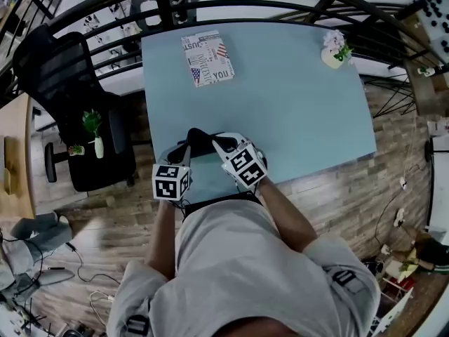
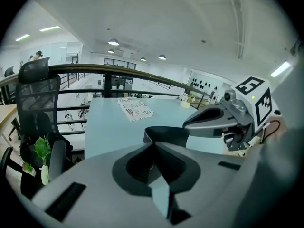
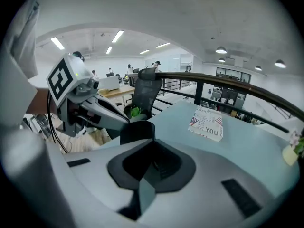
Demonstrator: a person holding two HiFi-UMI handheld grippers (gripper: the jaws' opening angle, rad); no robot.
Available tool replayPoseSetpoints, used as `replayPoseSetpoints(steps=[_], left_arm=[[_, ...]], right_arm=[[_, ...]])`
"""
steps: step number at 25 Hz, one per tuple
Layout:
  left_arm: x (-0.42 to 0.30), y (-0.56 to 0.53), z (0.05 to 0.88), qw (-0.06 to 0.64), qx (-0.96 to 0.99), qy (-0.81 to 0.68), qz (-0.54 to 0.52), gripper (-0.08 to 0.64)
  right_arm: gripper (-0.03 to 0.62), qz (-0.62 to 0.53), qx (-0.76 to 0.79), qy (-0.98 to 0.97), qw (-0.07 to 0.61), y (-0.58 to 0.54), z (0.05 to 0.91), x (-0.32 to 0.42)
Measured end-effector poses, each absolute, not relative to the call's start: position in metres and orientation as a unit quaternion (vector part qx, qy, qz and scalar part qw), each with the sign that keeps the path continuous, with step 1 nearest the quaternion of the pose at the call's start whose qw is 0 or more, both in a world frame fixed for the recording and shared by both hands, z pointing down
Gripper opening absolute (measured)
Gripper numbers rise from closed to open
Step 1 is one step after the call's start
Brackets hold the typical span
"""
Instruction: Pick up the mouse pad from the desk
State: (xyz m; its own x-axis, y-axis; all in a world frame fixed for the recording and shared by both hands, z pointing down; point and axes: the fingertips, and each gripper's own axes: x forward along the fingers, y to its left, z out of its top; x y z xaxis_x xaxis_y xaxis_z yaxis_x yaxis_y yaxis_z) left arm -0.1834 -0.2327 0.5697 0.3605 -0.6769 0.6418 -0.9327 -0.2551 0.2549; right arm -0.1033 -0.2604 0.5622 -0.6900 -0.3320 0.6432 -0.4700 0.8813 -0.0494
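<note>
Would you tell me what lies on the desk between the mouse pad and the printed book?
Only bare desk lies between the mouse pad and the book; the head view shows it.

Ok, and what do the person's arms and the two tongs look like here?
The left tongs and right tongs are pale grey with dark inner pads, each carrying a white cube printed with black square markers. Thin dark cables run beneath the left one. The person wears a light grey short-sleeved shirt with dark strap buckles at the shoulders.
</note>
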Motion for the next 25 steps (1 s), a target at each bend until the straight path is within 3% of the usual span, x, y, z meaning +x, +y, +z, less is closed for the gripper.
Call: replayPoseSetpoints(steps=[25], left_arm=[[-0.182,-0.302,0.492,0.256,0.782,-0.552,0.138,0.025]], right_arm=[[0.015,0.115,0.266,-0.932,0.219,-0.323,0.488,-0.118]])
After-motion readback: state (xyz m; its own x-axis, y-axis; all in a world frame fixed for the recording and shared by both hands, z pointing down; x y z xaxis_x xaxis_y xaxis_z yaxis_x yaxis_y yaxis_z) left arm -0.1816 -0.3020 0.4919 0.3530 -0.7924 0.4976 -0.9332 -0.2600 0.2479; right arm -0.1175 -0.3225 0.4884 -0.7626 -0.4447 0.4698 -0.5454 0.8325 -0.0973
